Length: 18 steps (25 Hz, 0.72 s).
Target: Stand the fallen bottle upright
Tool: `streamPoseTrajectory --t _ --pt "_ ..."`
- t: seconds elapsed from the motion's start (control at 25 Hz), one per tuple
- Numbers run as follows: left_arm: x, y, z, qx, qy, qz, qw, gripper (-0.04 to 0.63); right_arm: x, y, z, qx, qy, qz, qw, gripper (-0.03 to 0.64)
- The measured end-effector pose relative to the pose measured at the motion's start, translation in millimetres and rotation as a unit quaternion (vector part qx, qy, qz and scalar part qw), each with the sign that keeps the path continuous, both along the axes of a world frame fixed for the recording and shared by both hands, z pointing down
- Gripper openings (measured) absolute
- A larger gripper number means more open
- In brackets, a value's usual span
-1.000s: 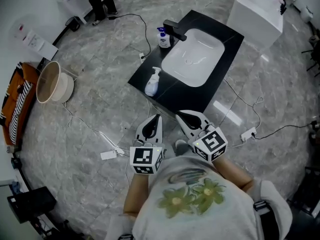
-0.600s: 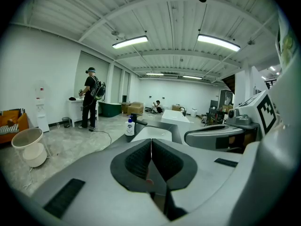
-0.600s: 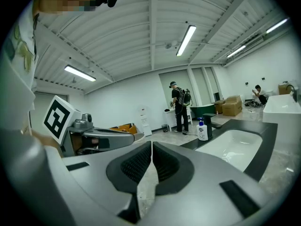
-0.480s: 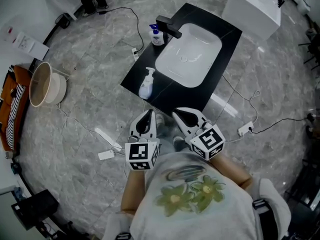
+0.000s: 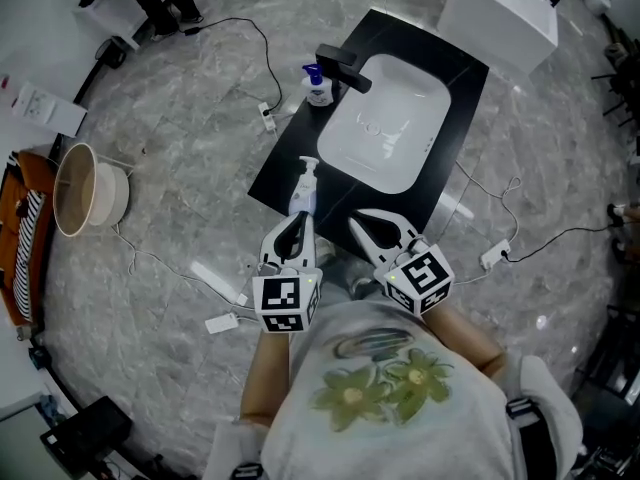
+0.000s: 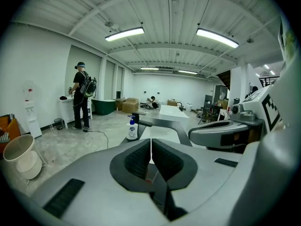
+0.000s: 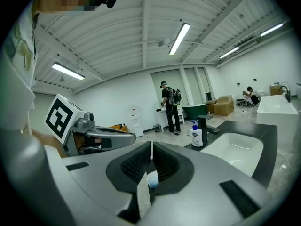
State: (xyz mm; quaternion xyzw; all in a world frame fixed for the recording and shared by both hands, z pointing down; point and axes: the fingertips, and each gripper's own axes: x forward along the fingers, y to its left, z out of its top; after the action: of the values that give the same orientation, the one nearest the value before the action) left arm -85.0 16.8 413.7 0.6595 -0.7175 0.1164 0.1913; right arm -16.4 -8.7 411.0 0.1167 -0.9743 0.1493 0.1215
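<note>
Steadily, the left hand-held gripper (image 5: 300, 224) and right hand-held gripper (image 5: 362, 222), both clenched empty, are nearing the fallen bottle (image 5: 303, 193); opening is coming next.

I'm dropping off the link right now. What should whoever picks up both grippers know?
Left gripper: shut, empty. In the head view its tips are close to the near end of the fallen bottle, with no grip on it.
Right gripper: shut, empty, beside the left one at the near edge of the counter.
The fallen bottle is a white spray bottle lying on the black counter, left of the sink.
The pump bottle by the faucet already stands upright.
Done: nothing yet.
Left: open a gripper, grasp the fallen bottle, stand it upright, release.
</note>
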Motion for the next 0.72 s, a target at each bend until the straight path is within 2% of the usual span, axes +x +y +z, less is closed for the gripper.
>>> streamPoseTrajectory --t 0.36,0.52,0.72 --pt "-45.9 -38.2 24.2 -0.021 0.024 0.023 0.9992 0.026 -40.6 -24.2 9.9 -0.007 0.016 0.019 1.0 0.043" --pt "-59.4 -56.5 36.8 -0.037 0.033 0.038 0.9981 0.085 -48.6 -38.0 16.4 -0.007 0.026 0.035 0.999 0.043" --pt "-68.4 -74.8 59.6 -0.078 0.039 0.06 0.9943 0.152 -59.0 -54.7 22.3 -0.012 0.034 0.054 0.998 0.043"
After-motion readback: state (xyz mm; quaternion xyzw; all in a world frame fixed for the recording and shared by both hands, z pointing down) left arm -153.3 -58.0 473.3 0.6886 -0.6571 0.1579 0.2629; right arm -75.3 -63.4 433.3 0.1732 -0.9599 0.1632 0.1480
